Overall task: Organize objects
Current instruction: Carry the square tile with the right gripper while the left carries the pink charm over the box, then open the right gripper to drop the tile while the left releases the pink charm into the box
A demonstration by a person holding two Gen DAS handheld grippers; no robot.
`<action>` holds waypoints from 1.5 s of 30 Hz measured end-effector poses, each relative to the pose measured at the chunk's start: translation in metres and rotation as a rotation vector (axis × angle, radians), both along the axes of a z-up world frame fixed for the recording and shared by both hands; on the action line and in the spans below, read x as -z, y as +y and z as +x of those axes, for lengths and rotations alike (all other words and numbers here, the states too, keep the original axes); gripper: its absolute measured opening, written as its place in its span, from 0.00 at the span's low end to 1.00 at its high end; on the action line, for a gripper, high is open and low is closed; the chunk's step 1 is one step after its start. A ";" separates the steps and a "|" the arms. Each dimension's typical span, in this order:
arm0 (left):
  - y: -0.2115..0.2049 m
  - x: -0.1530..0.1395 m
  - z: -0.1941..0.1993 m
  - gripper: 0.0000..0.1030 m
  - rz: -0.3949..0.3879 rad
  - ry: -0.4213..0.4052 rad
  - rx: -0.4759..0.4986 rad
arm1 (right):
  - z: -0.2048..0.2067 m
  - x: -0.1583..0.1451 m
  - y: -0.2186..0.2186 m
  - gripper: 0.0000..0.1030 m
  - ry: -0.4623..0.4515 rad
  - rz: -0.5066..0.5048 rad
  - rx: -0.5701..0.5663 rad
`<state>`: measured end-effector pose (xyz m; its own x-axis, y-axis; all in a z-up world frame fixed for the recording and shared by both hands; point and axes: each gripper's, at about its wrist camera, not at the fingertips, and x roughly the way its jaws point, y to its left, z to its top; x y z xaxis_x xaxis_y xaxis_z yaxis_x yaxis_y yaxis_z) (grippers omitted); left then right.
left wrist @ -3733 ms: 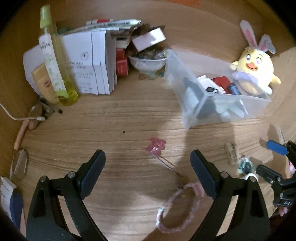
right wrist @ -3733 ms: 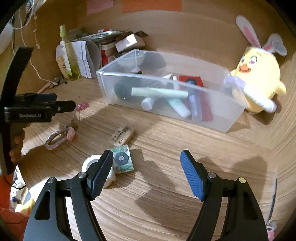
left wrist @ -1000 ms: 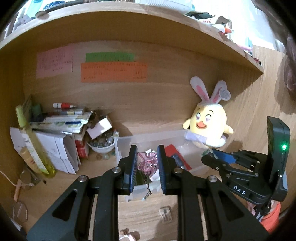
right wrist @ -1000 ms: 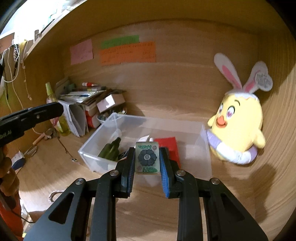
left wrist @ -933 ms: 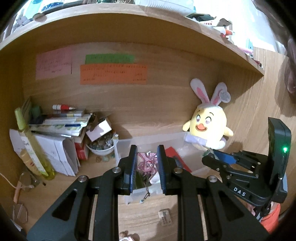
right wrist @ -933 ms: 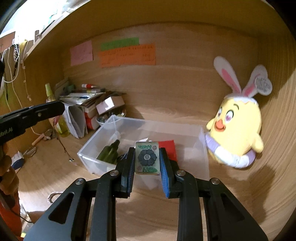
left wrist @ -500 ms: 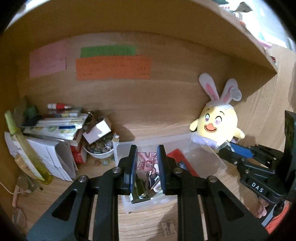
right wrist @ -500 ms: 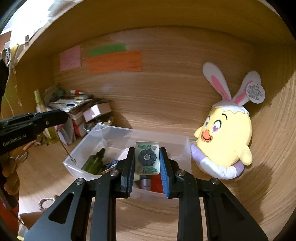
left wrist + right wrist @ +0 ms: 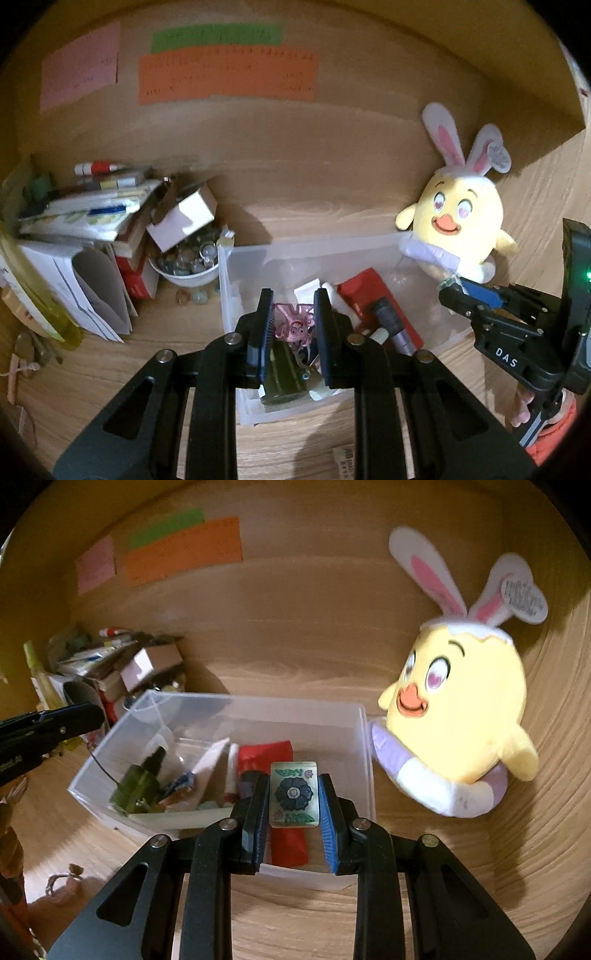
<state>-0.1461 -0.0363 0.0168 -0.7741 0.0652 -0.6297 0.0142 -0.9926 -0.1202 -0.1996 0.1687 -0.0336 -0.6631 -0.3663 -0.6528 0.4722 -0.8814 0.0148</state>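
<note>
- Clear plastic bin [image 9: 364, 738] is seen on the wooden desk [image 9: 295, 923], between a cluttered stack of papers and boxes [image 9: 92, 229] and a yellow plush chick with rabbit ears [image 9: 461, 716], which touches the bin's right wall.
- Inside the bin, a dark green bottle [image 9: 138, 781], a red packet [image 9: 266, 755], white tubes and other small items are seen lying.
- The left gripper [image 9: 293, 328] is pinched on a pink charm [image 9: 295, 325], from which a thin cord hangs down; it is held over the bin's near left part.
- The right gripper [image 9: 293, 795] is clamped on a small rectangular tile with a dark flower pattern [image 9: 293, 794], held over the bin's near right part, above the red packet.
- A white bowl of glass beads [image 9: 184, 266] is seen just beside the bin's left far corner.
- Pink, green and orange paper notes [image 9: 225, 74] are stuck on the back wall.
- A braided pink loop [image 9: 61, 884] and a small printed block [image 9: 345, 463] lie on the desk in front of the bin.
</note>
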 end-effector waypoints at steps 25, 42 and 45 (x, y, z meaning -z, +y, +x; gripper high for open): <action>0.012 0.041 -0.019 0.28 -0.012 -0.133 0.053 | -0.021 0.031 -0.015 0.22 -0.070 0.053 0.002; 0.017 0.022 0.005 0.75 -0.038 -0.079 0.041 | -0.016 0.028 -0.017 0.53 -0.041 0.064 0.013; 0.015 0.020 0.010 0.82 -0.047 -0.073 0.025 | -0.011 0.024 -0.019 0.55 -0.028 0.061 0.003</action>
